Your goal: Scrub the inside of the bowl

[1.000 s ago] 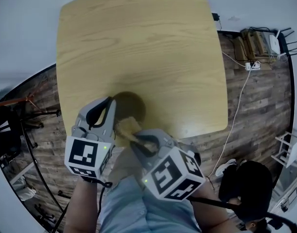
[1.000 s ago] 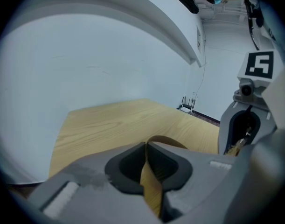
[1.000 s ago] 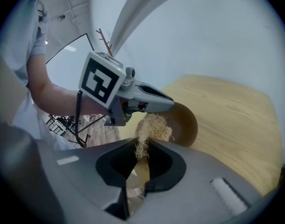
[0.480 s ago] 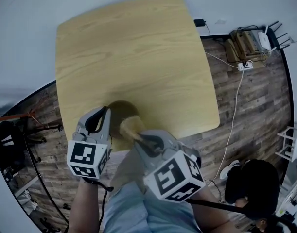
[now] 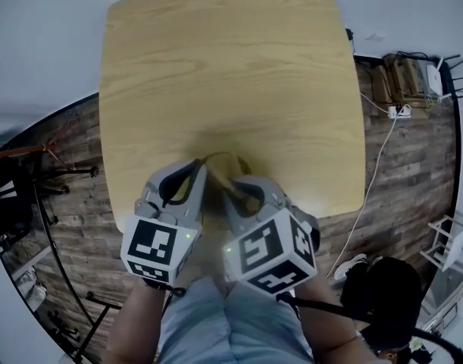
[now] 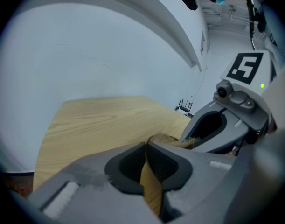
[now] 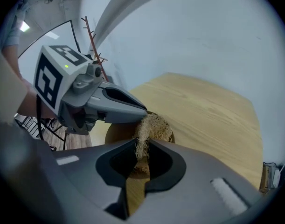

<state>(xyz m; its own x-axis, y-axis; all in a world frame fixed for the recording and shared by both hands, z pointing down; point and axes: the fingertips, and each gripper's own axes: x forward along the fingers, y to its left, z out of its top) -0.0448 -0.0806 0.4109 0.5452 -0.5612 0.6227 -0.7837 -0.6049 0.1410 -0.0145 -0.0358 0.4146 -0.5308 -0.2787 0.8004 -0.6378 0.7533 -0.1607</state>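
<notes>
Head view: wood table (image 5: 231, 74), plank floor (image 5: 413, 165). Left gripper (image 6: 146, 148) jaws pinch bowl (image 7: 114, 132); right gripper (image 7: 142, 143) jaws pinch scrubber (image 7: 152, 124).

The left claw (image 5: 201, 168) and the right claw (image 5: 229, 182) are alike: smooth mid-grey moulded shells that taper forward, each jaw hollowed by a dark, rounded recess. In the gripper views a pale ribbed strip (image 7: 222, 189) is set into the grey shell. Behind each sits a white block with black square markers, the left cube (image 5: 159, 249) and the right cube (image 5: 267, 258), each with a small green light (image 5: 187, 236) near an edge. A thin black cable (image 5: 164, 303) trails from the left cube, and a thicker black lead (image 5: 330, 311) runs from the right one. The person wears a pale blue garment (image 5: 208, 321).
</notes>
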